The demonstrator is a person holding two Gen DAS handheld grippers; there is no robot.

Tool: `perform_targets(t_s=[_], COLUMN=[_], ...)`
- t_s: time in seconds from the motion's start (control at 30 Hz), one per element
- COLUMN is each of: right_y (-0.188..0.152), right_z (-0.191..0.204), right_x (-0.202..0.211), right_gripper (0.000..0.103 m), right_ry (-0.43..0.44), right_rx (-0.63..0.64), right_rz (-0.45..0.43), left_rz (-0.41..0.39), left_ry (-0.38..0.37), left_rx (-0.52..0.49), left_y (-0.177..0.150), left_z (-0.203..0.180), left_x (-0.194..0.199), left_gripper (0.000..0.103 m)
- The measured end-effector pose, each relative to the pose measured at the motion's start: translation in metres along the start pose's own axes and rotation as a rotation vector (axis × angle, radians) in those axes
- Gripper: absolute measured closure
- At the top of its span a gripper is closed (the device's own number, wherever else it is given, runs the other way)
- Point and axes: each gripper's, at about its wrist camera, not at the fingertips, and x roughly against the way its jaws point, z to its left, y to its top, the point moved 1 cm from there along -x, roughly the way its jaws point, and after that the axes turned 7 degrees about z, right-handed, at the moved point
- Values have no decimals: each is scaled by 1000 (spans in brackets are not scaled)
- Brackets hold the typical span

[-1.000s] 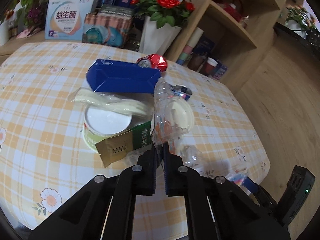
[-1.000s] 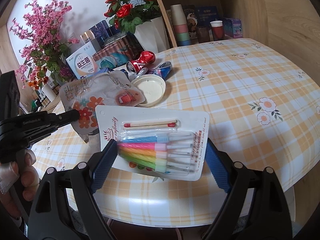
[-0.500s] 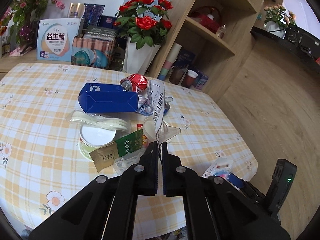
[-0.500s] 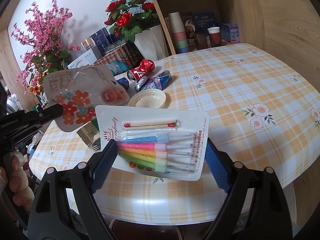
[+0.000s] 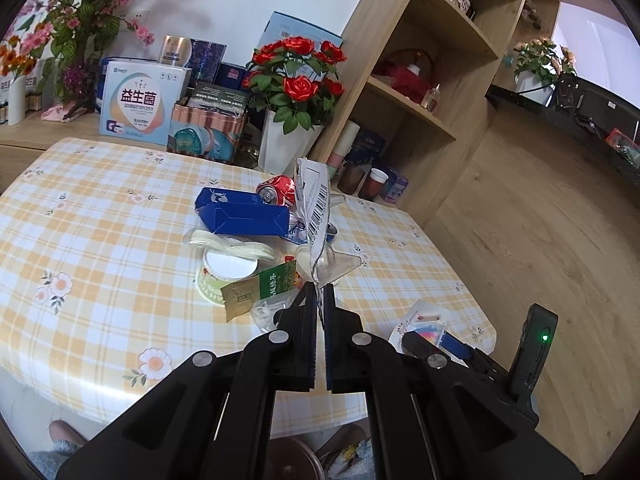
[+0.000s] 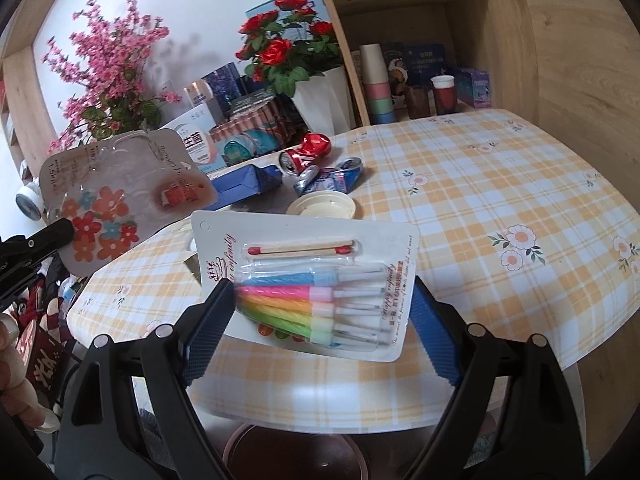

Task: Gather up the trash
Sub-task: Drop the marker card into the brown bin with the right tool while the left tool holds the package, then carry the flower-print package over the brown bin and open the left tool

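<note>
My left gripper (image 5: 319,292) is shut on the lower edge of an empty clear blister pack (image 5: 316,208), seen edge-on with its barcode showing. In the right wrist view the same pack (image 6: 120,196) shows its flower print and hangs in the air left of the table. My right gripper (image 6: 320,304) has its blue pads pressed on both sides of a candle pack (image 6: 304,264), held above the table's near edge. On the checked tablecloth (image 5: 80,240) lie a blue carton (image 5: 244,212), a red can (image 5: 280,194), a paper bowl (image 5: 226,272) and a green sachet (image 5: 264,288).
A white lid (image 6: 322,206) and a crushed blue can (image 6: 336,178) lie by the pile. A vase of roses (image 5: 288,148) and boxes stand behind the table, with wooden shelves (image 5: 420,92) to the right. A round brown bin (image 6: 296,456) sits under the near table edge.
My left gripper has risen and drawn back, lifting the blister pack off the pile. My right gripper has come up a little with the candle pack still in it.
</note>
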Motion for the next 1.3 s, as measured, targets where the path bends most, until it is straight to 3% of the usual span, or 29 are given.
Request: perform_targets(t_s=[0.83,1.07,1.17,1.3], right_y=[-75,-92,-97,-101], right_z=[84,92,94,93], right_x=[67,58,52,46], right_gripper=[18,17,9,8], right_ry=[47,64,81,70], right_rx=[212,230,228,219], right_rz=[71,137,158,158], left_rz=[-90,-89,-64,-29], left_ry=[12,14,-8,-7], left_rx=[34,44,44,42], left_y=[-95,-109,-112,-116], left_z=[1,4,6,6], left_x=[135,141,133,121], left_gripper=[100,100,100,100])
